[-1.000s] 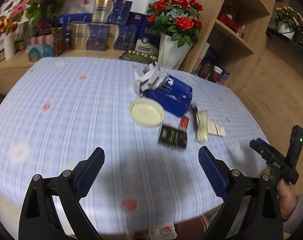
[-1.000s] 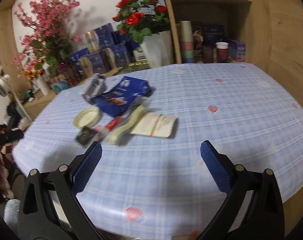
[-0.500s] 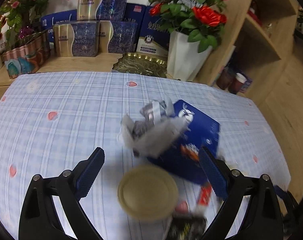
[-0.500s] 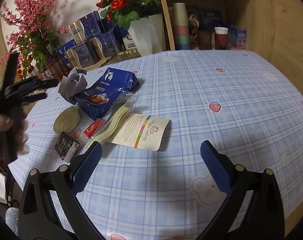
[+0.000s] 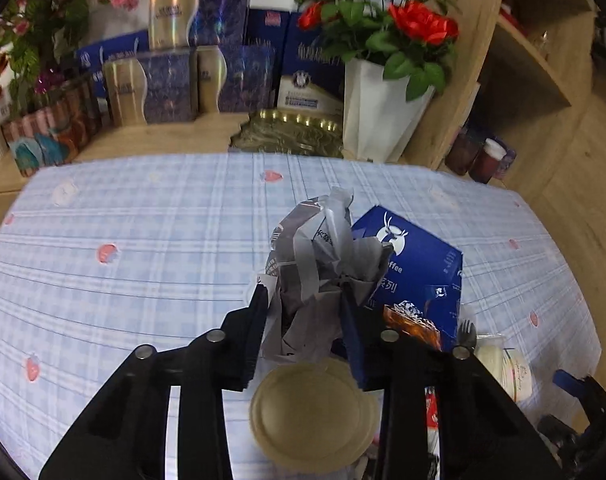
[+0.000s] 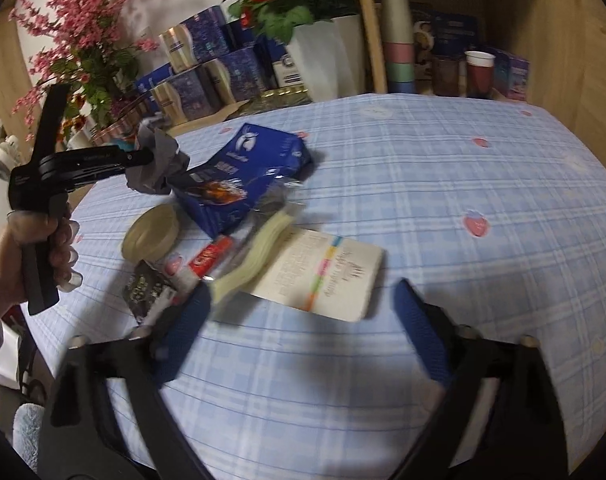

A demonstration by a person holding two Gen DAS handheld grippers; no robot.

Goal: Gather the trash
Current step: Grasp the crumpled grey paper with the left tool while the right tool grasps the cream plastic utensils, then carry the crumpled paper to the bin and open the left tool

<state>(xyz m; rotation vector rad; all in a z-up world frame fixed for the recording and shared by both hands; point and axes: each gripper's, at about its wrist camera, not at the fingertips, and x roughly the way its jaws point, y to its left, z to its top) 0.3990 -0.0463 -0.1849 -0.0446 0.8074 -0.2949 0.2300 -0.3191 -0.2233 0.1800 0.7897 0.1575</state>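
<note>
My left gripper (image 5: 309, 308) is shut on a crumpled grey plastic bag (image 5: 323, 264), which it grips from both sides just above the blue checked tablecloth; in the right wrist view the bag (image 6: 157, 164) hangs from its fingers. Beside the bag lie a blue coffee box (image 5: 419, 276), a round beige lid (image 5: 315, 412), a black sachet (image 6: 147, 292), a red sachet (image 6: 211, 256), a stack of pale cutlery (image 6: 255, 260) and a cream paper packet (image 6: 327, 276). My right gripper (image 6: 303, 332) is open just in front of the packet and the cutlery.
White vase of red roses (image 5: 379, 116), gift boxes (image 5: 175, 84) and a gold tray (image 5: 287, 136) stand on the wooden ledge behind the table. Wooden shelving with cups (image 6: 479, 72) is at the right. The table's edge runs under my right gripper.
My left gripper moved forward over the lid and shut on the grey bag. My right gripper moved closer to the cream packet and cutlery, still open.
</note>
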